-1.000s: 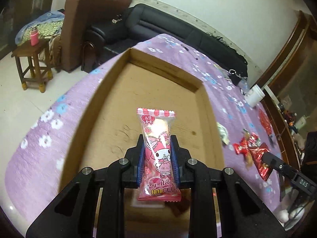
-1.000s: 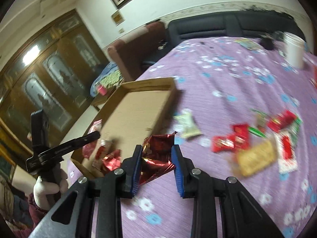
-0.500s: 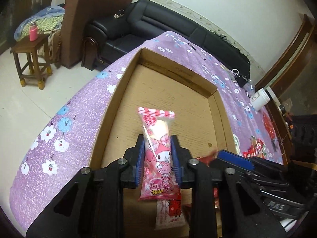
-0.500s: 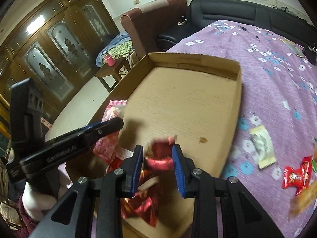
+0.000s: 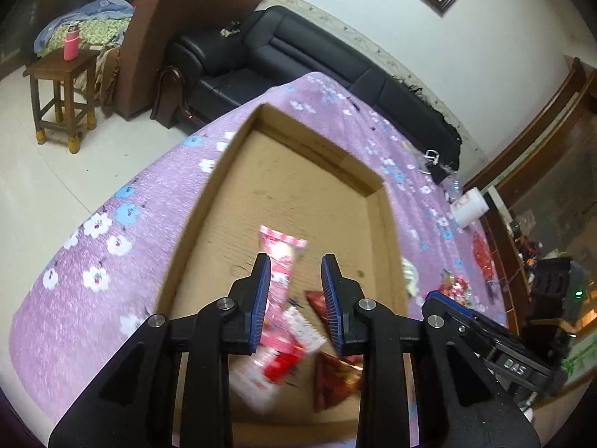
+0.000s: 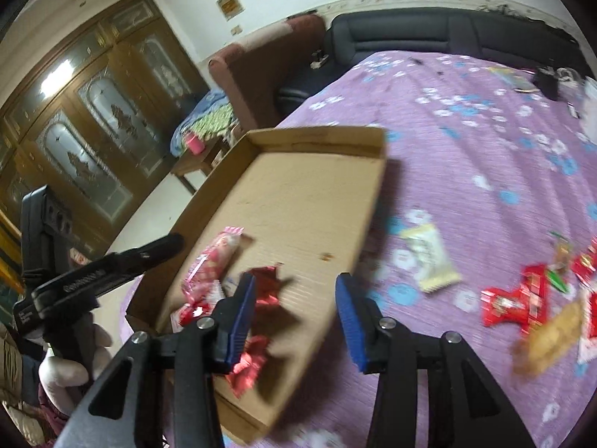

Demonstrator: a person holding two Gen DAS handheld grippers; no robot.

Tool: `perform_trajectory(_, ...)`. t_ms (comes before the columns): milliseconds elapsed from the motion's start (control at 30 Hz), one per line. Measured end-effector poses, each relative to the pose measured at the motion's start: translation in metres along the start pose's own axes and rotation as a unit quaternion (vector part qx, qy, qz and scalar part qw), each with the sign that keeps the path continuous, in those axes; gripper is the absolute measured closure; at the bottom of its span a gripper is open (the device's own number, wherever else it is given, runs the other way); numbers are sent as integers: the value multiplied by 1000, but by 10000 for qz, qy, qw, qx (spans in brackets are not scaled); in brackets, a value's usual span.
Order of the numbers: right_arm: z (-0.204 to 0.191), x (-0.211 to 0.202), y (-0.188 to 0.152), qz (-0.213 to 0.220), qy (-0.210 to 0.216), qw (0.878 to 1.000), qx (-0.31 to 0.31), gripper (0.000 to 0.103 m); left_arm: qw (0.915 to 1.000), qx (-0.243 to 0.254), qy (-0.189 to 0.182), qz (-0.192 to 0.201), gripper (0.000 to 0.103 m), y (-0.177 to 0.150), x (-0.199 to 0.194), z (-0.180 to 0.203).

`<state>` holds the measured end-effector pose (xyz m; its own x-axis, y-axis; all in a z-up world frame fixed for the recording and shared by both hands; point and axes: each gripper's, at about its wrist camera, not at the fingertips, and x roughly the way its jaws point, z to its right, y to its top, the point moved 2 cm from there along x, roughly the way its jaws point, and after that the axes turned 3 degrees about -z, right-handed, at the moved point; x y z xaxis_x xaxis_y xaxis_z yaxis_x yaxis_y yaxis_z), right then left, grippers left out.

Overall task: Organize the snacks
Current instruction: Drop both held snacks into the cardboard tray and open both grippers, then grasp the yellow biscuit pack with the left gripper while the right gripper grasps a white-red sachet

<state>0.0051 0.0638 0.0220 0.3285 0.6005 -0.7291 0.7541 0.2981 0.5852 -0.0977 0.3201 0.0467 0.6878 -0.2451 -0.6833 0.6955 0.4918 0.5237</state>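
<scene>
Snacks lie in the near end of the cardboard box [image 6: 306, 201]: a pink pack [image 6: 212, 257] toward its left wall and a red foil pack [image 6: 266, 283] beside it. The left gripper [image 5: 294, 298] hangs over them with fingers spread, grasping nothing; the right gripper [image 6: 294, 313] is likewise released above the box's near right edge. More snacks sit on the purple cloth [image 6: 466, 156] right of the box: a pale pack [image 6: 429, 257], red packs [image 6: 515, 302].
</scene>
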Motion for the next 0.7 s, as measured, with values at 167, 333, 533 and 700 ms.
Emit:
perform_trajectory(167,40,-27,-17,208,-197,9987,412,50,9990,252,-313,-171,77,-11,-3,33)
perform_trajectory(333,89,-57,-39,408,-481,9942,871,50,9942,733,-591,-525,74,-32,6,81)
perform_trajectory(533,164,-108,-62,751,-1083,9803,1473,50,9845,1339,-719,-877,53,-62,25,132)
perform_trajectory(700,207,-130,-68,889,-1508,9687,1757,50,9762,1652,-765,-1176,53,-80,48,165)
